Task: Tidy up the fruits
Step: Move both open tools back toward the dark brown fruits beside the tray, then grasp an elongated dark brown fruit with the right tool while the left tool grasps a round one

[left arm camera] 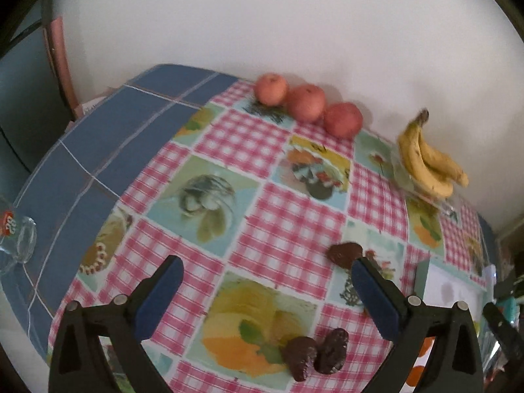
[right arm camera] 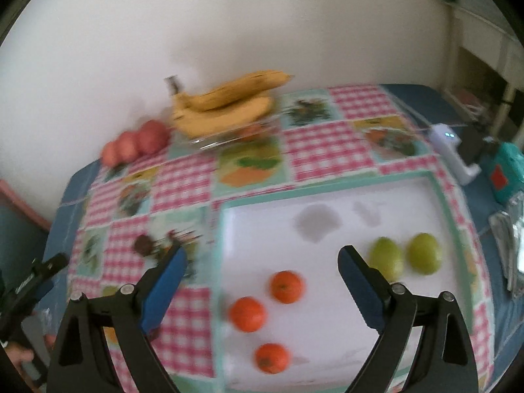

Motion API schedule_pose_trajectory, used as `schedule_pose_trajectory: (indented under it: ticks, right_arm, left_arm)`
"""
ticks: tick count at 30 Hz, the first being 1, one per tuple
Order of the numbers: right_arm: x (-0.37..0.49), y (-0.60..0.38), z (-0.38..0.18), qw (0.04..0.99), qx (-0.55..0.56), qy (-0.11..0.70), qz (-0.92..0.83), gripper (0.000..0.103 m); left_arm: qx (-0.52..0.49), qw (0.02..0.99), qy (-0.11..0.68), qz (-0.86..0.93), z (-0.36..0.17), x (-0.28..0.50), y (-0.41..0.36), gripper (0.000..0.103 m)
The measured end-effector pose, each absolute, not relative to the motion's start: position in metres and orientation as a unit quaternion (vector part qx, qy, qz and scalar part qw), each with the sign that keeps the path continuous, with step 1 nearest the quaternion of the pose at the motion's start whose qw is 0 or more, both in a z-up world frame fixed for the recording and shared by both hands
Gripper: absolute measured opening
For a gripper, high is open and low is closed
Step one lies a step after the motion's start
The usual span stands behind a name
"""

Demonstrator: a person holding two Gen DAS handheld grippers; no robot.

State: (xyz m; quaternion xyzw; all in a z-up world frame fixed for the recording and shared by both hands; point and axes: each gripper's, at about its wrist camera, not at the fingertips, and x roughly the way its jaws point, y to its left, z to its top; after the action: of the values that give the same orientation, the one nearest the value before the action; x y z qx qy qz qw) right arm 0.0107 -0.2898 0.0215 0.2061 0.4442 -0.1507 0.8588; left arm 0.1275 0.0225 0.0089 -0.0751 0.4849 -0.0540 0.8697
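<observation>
Glassware (left arm camera: 18,239) is sitting at the far left of the left wrist view, on the blue tiled edge of the table (left arm camera: 98,137), just beside the checked fruit-print tablecloth (left arm camera: 281,235). Further right, three red apples (left arm camera: 306,103) are lining up in a touching row against the white wall, and a bunch of bananas (left arm camera: 429,160) is resting on a clear glass dish near the back right. The left gripper (left arm camera: 267,291) is hanging over the cloth with its blue-padded jaws spread wide and nothing between them; two dark strawberry-shaped pieces (left arm camera: 314,353) are lying just beside each other below it, and a third dark piece (left arm camera: 345,253) is sitting close to the tip of its right finger. In the right wrist view, the right gripper (right arm camera: 262,281) is likewise gaping and empty above a white tray (right arm camera: 262,226) with a pale green rim. Three oranges (right arm camera: 285,286) are lying on the tray between its fingers, and two green fruits (right arm camera: 422,252) are sitting side by side further right on the same tray. A white device (right arm camera: 452,150) is standing at the table's right edge.
</observation>
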Motion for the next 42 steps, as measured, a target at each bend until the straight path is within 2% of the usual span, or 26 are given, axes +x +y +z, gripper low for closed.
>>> schedule_pose_trajectory:
  ticks: [16, 21, 23, 25, 26, 28, 31, 39, 42]
  right_arm:
    - [0.052, -0.188, -0.006, 0.841, 0.158, 0.515, -0.045, 0.094]
    - [0.06, -0.17, -0.023, 0.827, 0.157, 0.539, -0.036, 0.092]
    - [0.063, -0.161, -0.029, 0.823, 0.152, 0.547, -0.029, 0.086]
    - [0.064, -0.156, -0.038, 0.816, 0.153, 0.557, -0.024, 0.084]
    - [0.065, -0.153, -0.041, 0.812, 0.154, 0.562, -0.021, 0.08]
    - [0.066, -0.148, -0.05, 0.804, 0.153, 0.574, -0.014, 0.074]
    - [0.067, -0.142, -0.057, 0.798, 0.152, 0.583, -0.006, 0.074]
    - [0.068, -0.129, -0.073, 0.785, 0.141, 0.603, 0.008, 0.073]
    - [0.068, -0.132, -0.073, 0.785, 0.139, 0.604, 0.004, 0.063]
  left_arm:
    - [-0.136, 0.878, 0.459, -0.026, 0.018, 0.117, 0.071, 0.103]
    - [-0.136, 0.861, 0.489, -0.028, 0.002, 0.119, 0.072, 0.102]
    - [-0.139, 0.852, 0.504, -0.025, -0.008, 0.121, 0.07, 0.101]
    - [-0.137, 0.842, 0.521, -0.02, -0.02, 0.123, 0.068, 0.094]
    - [-0.135, 0.838, 0.529, -0.018, -0.025, 0.124, 0.067, 0.089]
    - [-0.134, 0.829, 0.542, -0.015, -0.036, 0.125, 0.065, 0.088]
    - [-0.138, 0.816, 0.56, -0.024, -0.047, 0.126, 0.061, 0.082]
    - [-0.164, 0.799, 0.576, -0.059, -0.053, 0.125, 0.051, 0.081]
    - [-0.173, 0.789, 0.585, -0.072, -0.056, 0.125, 0.046, 0.081]
